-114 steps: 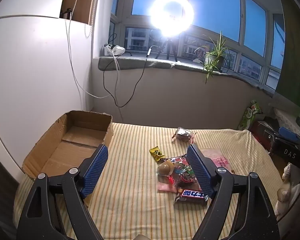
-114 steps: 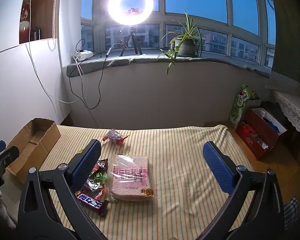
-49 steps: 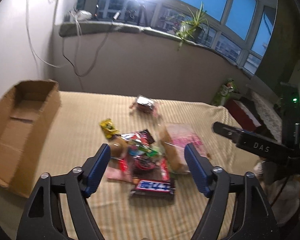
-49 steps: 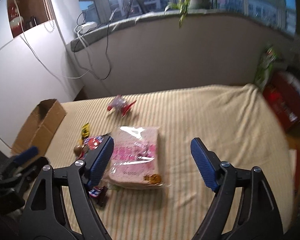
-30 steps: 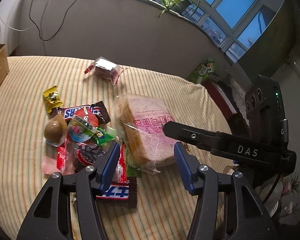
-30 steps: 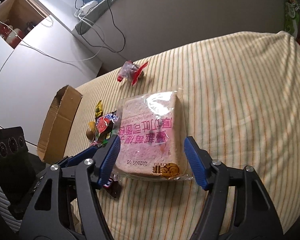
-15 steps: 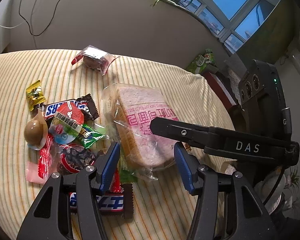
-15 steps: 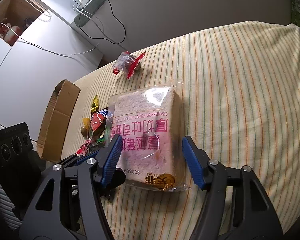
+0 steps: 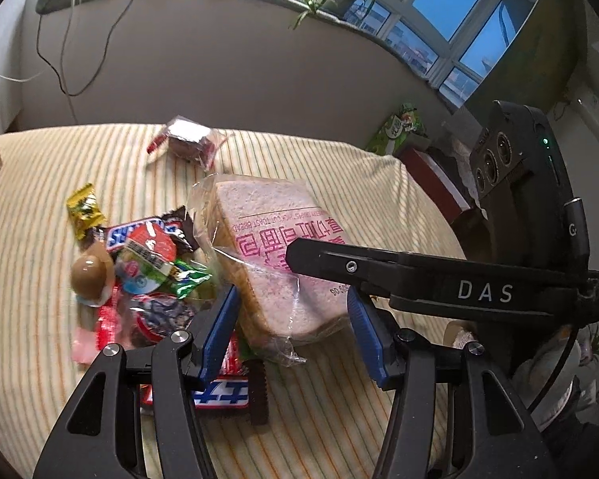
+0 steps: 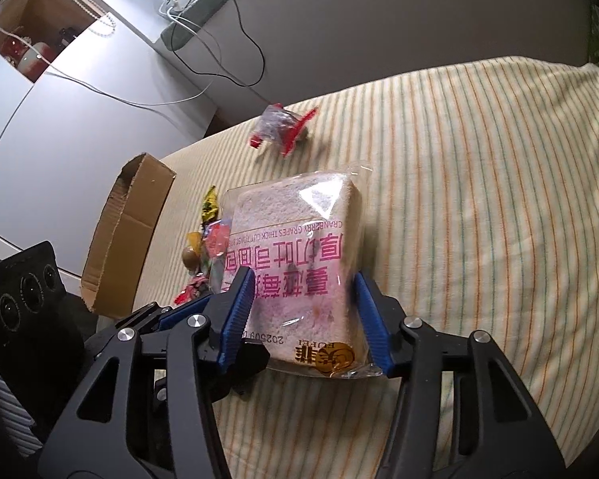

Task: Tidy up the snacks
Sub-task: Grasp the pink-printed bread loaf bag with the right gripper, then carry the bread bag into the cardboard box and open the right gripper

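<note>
The bread bag [image 10: 299,255] lies on the striped bed [image 10: 499,159], beside the snack pile [image 9: 139,271]. Both hand-held grippers straddle it: the right hand-held gripper [image 10: 303,315] and left hand-held gripper [image 9: 293,323] stand open, pads near its sides. Step in hand: grasping. Next: close, lift, carry to the cardboard box [image 10: 127,231].

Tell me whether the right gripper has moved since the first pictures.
Yes. The right gripper has come forward and down from well short of the bread bag to straddle it, with the cardboard box as reference.
</note>
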Tool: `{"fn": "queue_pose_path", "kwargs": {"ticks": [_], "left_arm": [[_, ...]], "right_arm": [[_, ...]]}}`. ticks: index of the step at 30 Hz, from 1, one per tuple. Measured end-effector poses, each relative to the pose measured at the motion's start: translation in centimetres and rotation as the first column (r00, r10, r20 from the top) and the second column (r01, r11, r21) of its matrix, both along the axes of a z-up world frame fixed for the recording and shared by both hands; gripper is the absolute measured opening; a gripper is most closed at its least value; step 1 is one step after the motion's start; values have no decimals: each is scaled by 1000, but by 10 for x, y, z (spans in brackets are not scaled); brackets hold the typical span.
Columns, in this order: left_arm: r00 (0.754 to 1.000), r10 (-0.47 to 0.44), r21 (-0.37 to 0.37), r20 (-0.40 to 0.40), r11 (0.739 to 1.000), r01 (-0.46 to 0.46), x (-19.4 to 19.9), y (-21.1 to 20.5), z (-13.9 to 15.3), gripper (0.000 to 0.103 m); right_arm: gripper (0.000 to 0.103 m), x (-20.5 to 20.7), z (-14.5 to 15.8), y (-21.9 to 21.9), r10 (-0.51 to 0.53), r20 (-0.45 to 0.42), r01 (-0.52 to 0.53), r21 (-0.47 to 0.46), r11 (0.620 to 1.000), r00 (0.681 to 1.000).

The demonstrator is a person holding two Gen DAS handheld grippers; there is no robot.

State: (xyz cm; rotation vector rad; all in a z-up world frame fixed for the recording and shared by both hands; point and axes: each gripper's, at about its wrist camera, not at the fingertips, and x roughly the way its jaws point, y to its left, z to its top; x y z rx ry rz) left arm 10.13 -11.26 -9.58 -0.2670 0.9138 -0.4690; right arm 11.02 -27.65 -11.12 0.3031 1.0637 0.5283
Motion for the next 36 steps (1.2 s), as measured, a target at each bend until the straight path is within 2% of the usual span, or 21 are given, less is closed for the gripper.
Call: {"fn": "queue_pose_path", "kwargs": {"ticks": [8, 19, 26, 36], "left_arm": [[997, 49, -19, 56, 999, -48, -17, 29, 20, 54], [981, 166, -26, 103, 986, -164, -42, 90, 34, 54], [955, 265, -43, 130, 964, -262, -68, 135, 40, 54], [905, 402, -62, 139, 916, -397, -102, 201, 41, 54]], "right_arm": [[54, -7, 23, 28, 42, 46, -41, -12, 999, 998], [54, -15, 43, 100, 141, 94, -139, -34, 990, 986], [54, -18, 57, 159, 238, 128, -232, -64, 971, 963], [54, -30, 63, 241, 366, 149, -355, -93, 930, 919]]}}
